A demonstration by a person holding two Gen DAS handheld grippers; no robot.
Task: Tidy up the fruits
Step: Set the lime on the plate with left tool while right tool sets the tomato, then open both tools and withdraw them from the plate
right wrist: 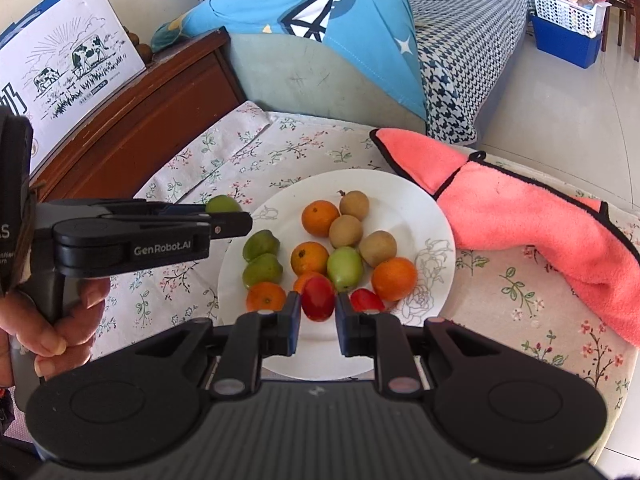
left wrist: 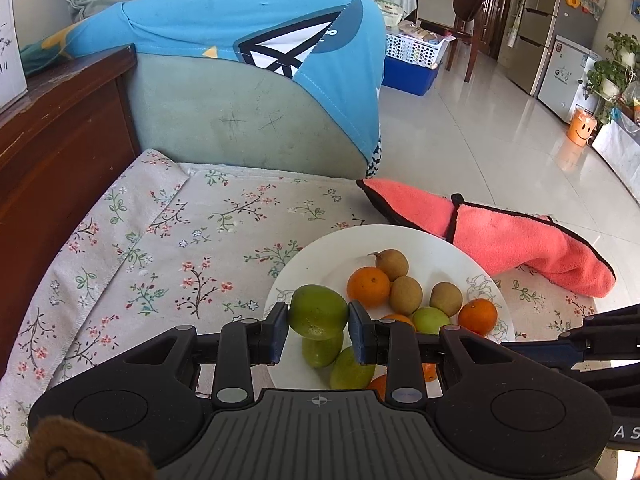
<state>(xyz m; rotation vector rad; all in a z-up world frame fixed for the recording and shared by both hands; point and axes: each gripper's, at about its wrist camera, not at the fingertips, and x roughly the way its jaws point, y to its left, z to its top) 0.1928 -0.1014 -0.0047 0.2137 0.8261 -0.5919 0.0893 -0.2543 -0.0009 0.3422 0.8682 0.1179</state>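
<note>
- My left gripper [left wrist: 318, 326] is clamping a green fruit [left wrist: 318, 312] between both pads, holding it just above the left rim of the white plate [left wrist: 420, 240].
- From the right wrist view, that same green fruit [right wrist: 222, 204] is peeking out over the left gripper [right wrist: 236, 220], at the plate's [right wrist: 400, 196] left edge.
- My right gripper [right wrist: 318, 316] is sitting with its fingers on either side of a red fruit [right wrist: 318, 298] at the near side of the plate. The pads are looking like they're touching it, but I can't tell if it's a firm grip or if the fruit is lifted.
- A 2nd red fruit [right wrist: 366, 300] is lying just right of the right finger, on the plate.
- Also lying on the plate in the right wrist view: 5 oranges, e.g. [right wrist: 394, 278]; 3 brown fruits, e.g. [right wrist: 346, 230]; 3 more green fruits, e.g. [right wrist: 260, 245].
- The plate is resting on a floral tablecloth [right wrist: 520, 300].
- A pink towel [right wrist: 520, 216] is lying just right of the plate, on the cloth.
- A blue cushion [left wrist: 248, 20] is sitting on the sofa behind the table.
- A box with cow drawings [right wrist: 76, 60] is standing on the wooden cabinet [right wrist: 132, 128] at left.
</note>
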